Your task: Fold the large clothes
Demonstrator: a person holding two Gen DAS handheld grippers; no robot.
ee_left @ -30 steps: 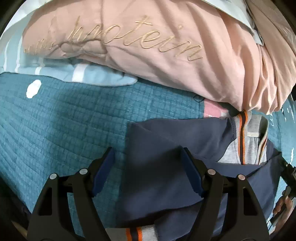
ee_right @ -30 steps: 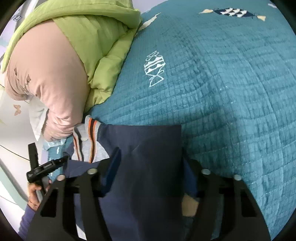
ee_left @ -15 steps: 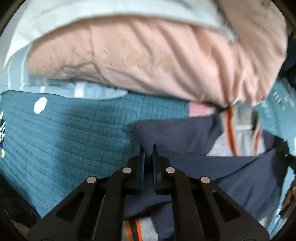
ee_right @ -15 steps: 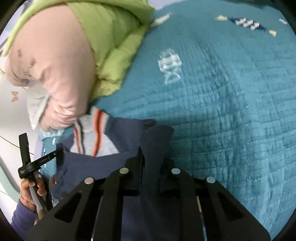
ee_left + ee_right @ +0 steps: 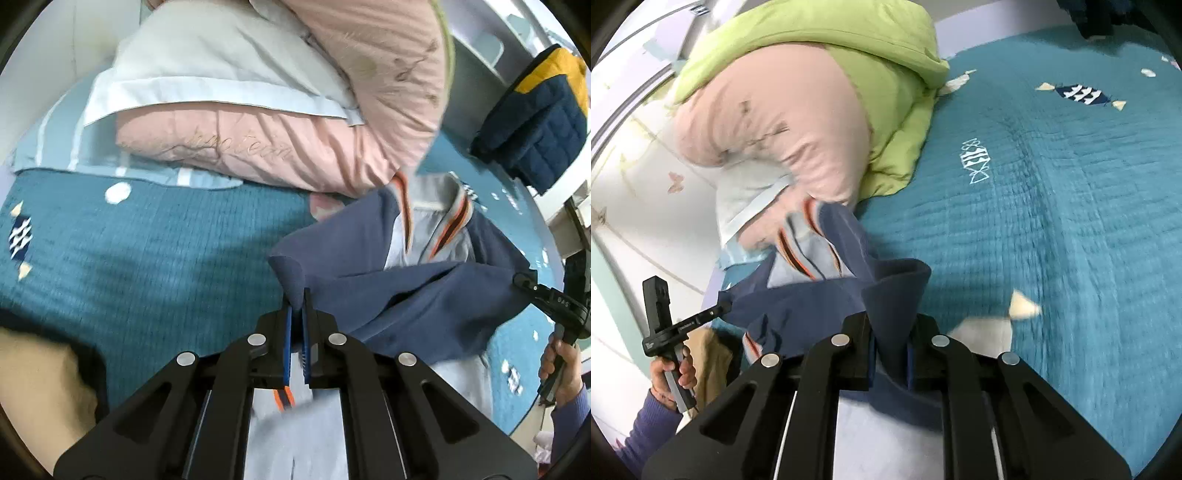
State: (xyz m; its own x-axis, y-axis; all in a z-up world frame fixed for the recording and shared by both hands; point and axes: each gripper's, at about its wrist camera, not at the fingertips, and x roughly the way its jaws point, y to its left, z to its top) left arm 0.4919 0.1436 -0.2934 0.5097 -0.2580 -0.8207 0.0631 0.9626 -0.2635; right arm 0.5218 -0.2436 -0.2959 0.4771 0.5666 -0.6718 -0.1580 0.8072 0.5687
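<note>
Left wrist view: the left gripper (image 5: 296,306) had its blue-padded fingers (image 5: 289,325) pressed together on a pinched fold of the navy garment (image 5: 413,288), at the corner farthest from the pink duvet (image 5: 280,144). The garment hung lifted off the teal bed quilt (image 5: 147,251), its grey, orange-striped collar (image 5: 436,225) lying nearest the duvet. At the far edge of the garment, the right gripper (image 5: 517,278) gripped the opposite corner, though its fingers were too small here to judge.

To fold well, my judgement was that both corners should travel level and together, keeping the cloth taut between them, so the edge would land square toward the collar and not drag against the duvet.

Right wrist view: the right gripper (image 5: 891,339) had its fingers (image 5: 862,343) clamped on a thick bunch of the navy garment (image 5: 812,299), which rose between them in a peak. The rest of the cloth stretched toward the duvet (image 5: 775,136), collar (image 5: 805,251) touching it. The left gripper (image 5: 724,304) held the far corner; the grip looked firm, but so bulky a bunch might slip if pulled hard.
</note>
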